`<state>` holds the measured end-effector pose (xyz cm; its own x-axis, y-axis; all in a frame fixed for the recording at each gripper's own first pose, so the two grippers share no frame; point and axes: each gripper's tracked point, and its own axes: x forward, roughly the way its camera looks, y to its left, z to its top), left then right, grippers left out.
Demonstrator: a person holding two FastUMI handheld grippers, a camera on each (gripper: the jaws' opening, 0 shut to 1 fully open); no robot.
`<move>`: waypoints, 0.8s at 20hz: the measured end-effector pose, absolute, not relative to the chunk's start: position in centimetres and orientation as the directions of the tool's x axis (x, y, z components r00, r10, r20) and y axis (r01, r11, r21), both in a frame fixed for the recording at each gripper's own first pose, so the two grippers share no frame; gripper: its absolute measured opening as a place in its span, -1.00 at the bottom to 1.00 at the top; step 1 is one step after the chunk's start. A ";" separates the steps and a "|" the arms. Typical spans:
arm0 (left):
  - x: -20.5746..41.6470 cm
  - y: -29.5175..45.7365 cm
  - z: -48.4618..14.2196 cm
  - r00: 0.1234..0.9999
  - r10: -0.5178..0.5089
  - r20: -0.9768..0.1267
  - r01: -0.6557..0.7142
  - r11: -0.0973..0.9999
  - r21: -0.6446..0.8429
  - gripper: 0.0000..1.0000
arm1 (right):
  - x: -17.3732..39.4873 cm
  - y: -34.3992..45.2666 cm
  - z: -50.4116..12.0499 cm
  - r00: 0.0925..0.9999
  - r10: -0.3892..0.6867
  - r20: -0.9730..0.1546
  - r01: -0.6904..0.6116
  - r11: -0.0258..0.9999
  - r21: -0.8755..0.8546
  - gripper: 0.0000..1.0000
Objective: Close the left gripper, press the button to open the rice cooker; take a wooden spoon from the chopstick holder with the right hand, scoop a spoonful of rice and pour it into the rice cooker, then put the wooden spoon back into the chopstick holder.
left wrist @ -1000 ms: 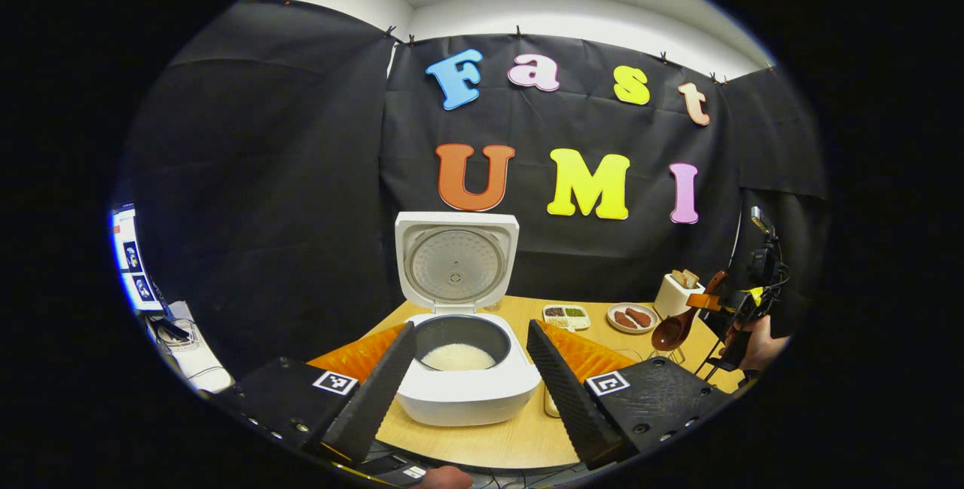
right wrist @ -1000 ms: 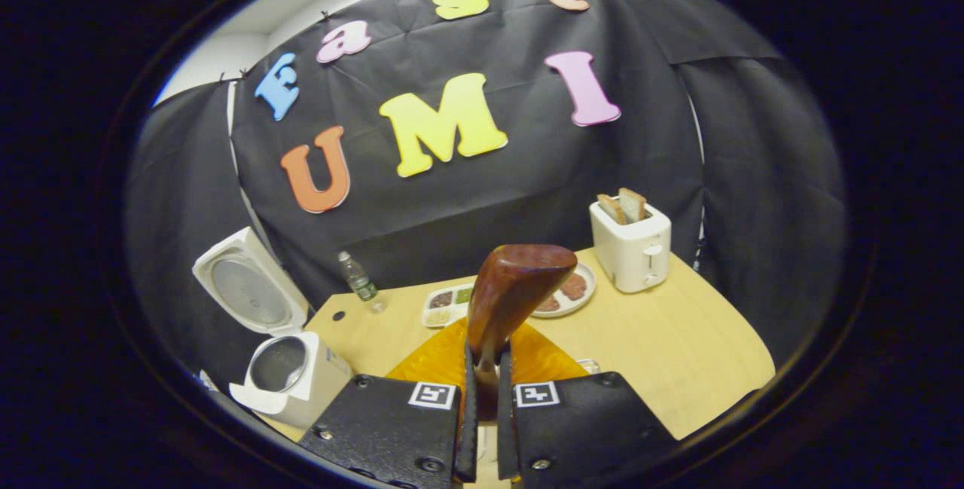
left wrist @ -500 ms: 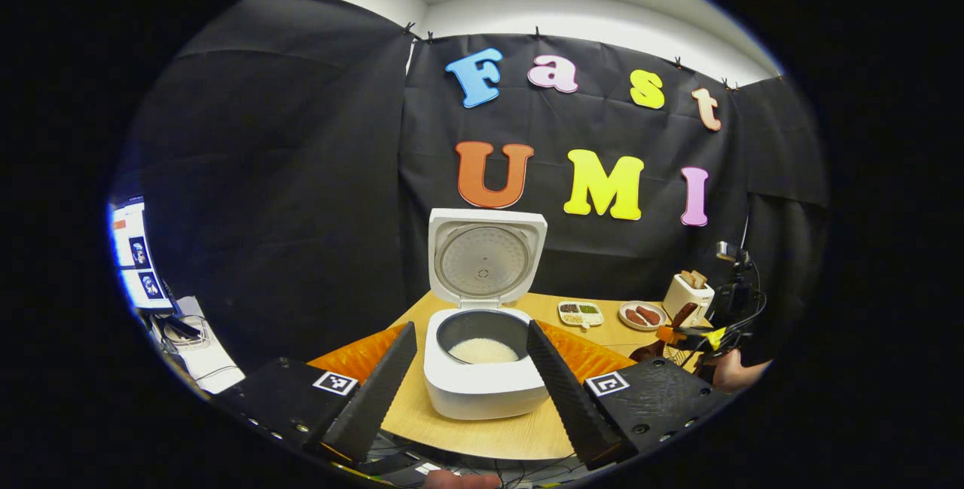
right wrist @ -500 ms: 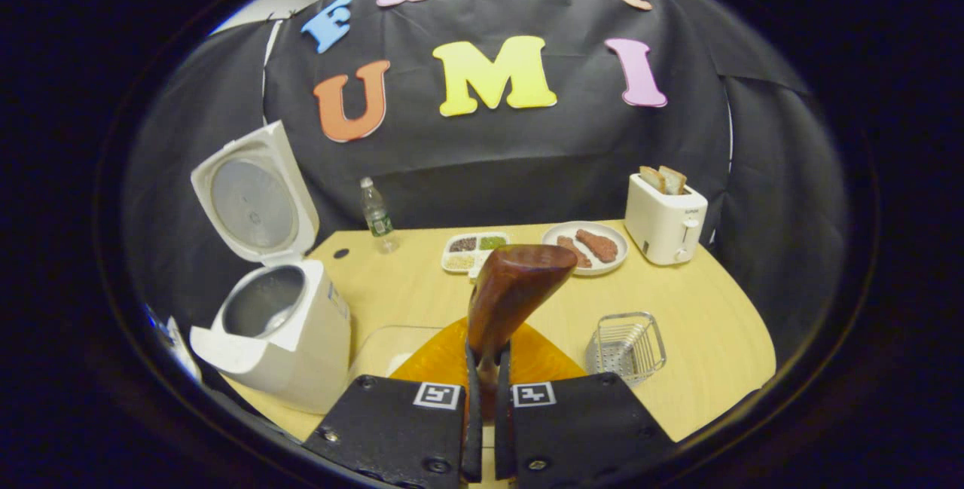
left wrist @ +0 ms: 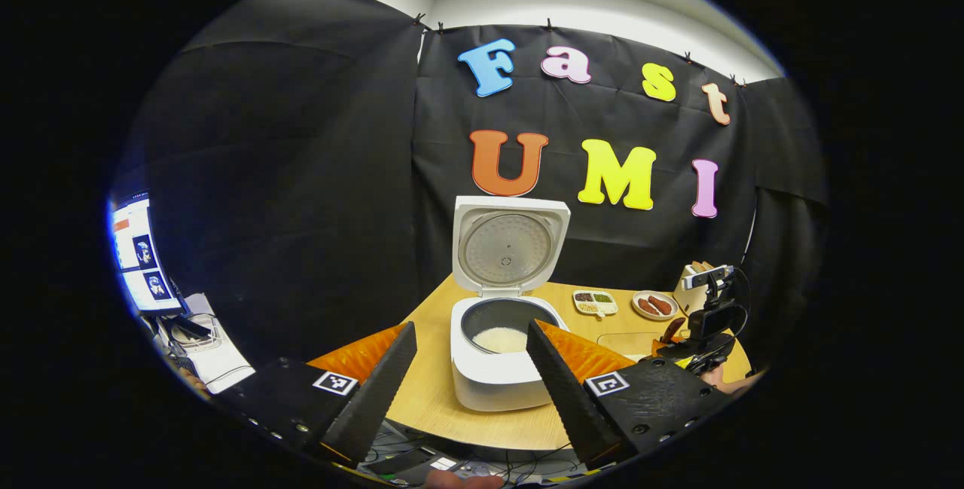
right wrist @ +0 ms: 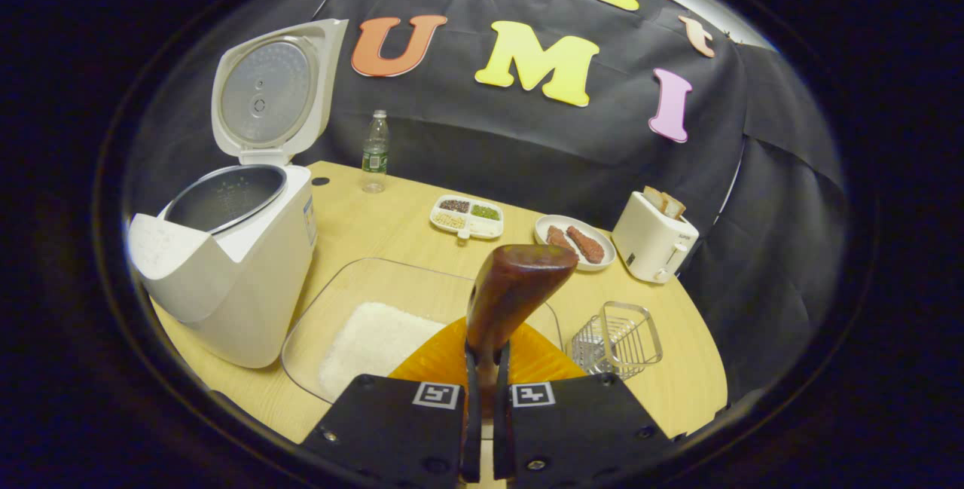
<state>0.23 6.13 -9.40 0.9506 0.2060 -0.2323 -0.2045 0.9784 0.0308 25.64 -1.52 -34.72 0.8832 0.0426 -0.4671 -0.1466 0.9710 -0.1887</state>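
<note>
Right gripper (right wrist: 482, 429) clamps the wooden spoon (right wrist: 512, 289) above a glass tray (right wrist: 331, 308) of rice.
Left gripper (left wrist: 471, 383) gapes empty, lower centre; open rice cooker (left wrist: 501, 338) sits near the table (left wrist: 444, 391) edge.

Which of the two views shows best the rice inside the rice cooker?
The left gripper view: it looks over the front rim into the open rice cooker, so the white rice on the pot's bottom is plain. The right gripper view sees the cooker from the side; there only the pot's dark inner wall shows.
</note>
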 end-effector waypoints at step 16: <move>0.9 5.6 -8.4 0.951 0.202 -0.233 -0.199 0.979 0.037 0.89 | 25.3 1.5 -35.6 0.783 0.344 -0.519 0.107 0.748 0.656 -0.77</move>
<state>0.91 5.63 -8.36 0.9512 0.2019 -0.2332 -0.1989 0.9793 0.0366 25.32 1.51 -35.61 0.7825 0.3437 -0.5191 0.1066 0.7476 0.6556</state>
